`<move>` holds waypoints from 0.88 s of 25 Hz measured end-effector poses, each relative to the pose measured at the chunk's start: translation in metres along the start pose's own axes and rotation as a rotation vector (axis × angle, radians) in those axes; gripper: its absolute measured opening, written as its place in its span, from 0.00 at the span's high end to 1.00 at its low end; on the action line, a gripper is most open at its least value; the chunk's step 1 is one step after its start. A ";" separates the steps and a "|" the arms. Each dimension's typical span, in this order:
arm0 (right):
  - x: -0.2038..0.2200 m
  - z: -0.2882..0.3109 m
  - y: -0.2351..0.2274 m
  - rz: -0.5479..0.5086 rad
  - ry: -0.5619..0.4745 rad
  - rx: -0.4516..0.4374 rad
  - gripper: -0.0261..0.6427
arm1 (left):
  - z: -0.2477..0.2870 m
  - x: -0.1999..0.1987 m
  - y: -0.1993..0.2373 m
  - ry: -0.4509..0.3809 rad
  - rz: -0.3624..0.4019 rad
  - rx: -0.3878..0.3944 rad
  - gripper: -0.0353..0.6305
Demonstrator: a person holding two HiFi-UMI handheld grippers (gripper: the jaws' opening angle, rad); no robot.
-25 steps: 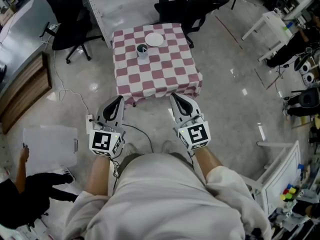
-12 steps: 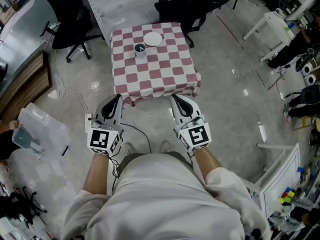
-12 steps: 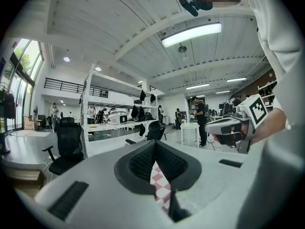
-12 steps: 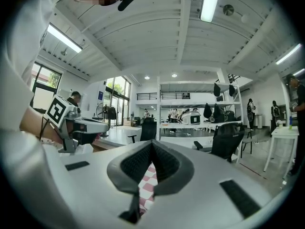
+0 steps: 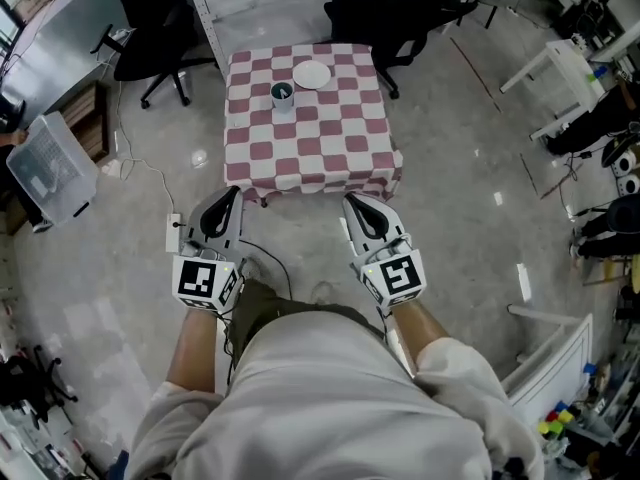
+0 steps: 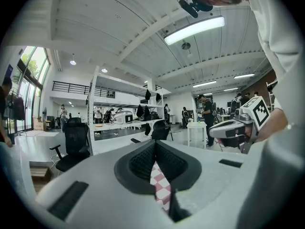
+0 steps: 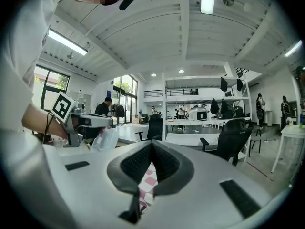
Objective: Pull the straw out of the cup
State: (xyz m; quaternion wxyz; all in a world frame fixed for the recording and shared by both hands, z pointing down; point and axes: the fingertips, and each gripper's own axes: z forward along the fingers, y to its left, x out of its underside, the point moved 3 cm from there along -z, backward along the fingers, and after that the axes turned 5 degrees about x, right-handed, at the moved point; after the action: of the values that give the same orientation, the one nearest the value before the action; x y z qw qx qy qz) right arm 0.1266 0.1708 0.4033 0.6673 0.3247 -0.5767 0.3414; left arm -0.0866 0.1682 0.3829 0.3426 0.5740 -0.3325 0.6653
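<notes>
A small cup (image 5: 283, 95) with a dark straw in it stands toward the far side of a red-and-white checkered table (image 5: 330, 148). A white plate (image 5: 312, 74) lies just beyond it. Both grippers hang level in front of the table's near edge, well short of the cup. My left gripper (image 5: 232, 194) is shut and empty; my right gripper (image 5: 352, 200) is shut and empty too. In the left gripper view the fingers (image 6: 143, 161) meet at the tip, with checkered cloth (image 6: 160, 187) showing below. The right gripper view shows the same: pads (image 7: 164, 163) together over the cloth (image 7: 148, 179).
Black office chairs (image 5: 150, 38) (image 5: 395, 13) stand behind the table. A clear plastic bin (image 5: 50, 168) sits at the left. A power strip with cable (image 5: 176, 234) lies on the floor by my left gripper. White tables (image 5: 565, 73) stand at the right.
Both grippers have drifted slightly toward the table, still shut. At the left, a person has carried the clear bin from the lower left up to the upper left.
</notes>
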 end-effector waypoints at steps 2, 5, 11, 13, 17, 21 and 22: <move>0.004 0.006 0.000 0.007 0.011 -0.010 0.96 | 0.002 0.003 0.002 0.010 0.004 -0.002 0.94; 0.006 0.027 0.002 0.004 0.019 -0.015 0.96 | 0.011 0.008 0.020 0.010 0.002 -0.001 0.94; 0.001 0.076 -0.004 -0.008 0.033 0.049 0.96 | 0.053 0.021 0.076 0.002 -0.017 0.053 0.94; -0.002 0.095 -0.010 -0.002 0.039 0.086 0.96 | 0.071 0.020 0.094 0.000 -0.016 0.088 0.94; -0.011 0.134 -0.018 0.000 0.044 0.148 0.96 | 0.101 0.020 0.124 0.004 -0.003 0.156 0.94; -0.017 0.170 -0.019 0.005 0.049 0.193 0.96 | 0.121 0.020 0.149 0.007 0.009 0.213 0.94; -0.019 0.178 -0.019 0.004 0.050 0.203 0.96 | 0.125 0.020 0.155 0.008 0.012 0.226 0.94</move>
State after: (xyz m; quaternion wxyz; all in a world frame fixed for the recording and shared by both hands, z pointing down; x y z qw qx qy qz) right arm 0.0430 0.0116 0.4058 0.6443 0.3809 -0.5231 0.4076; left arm -0.1516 -0.0191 0.4100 0.2731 0.6042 -0.2576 0.7029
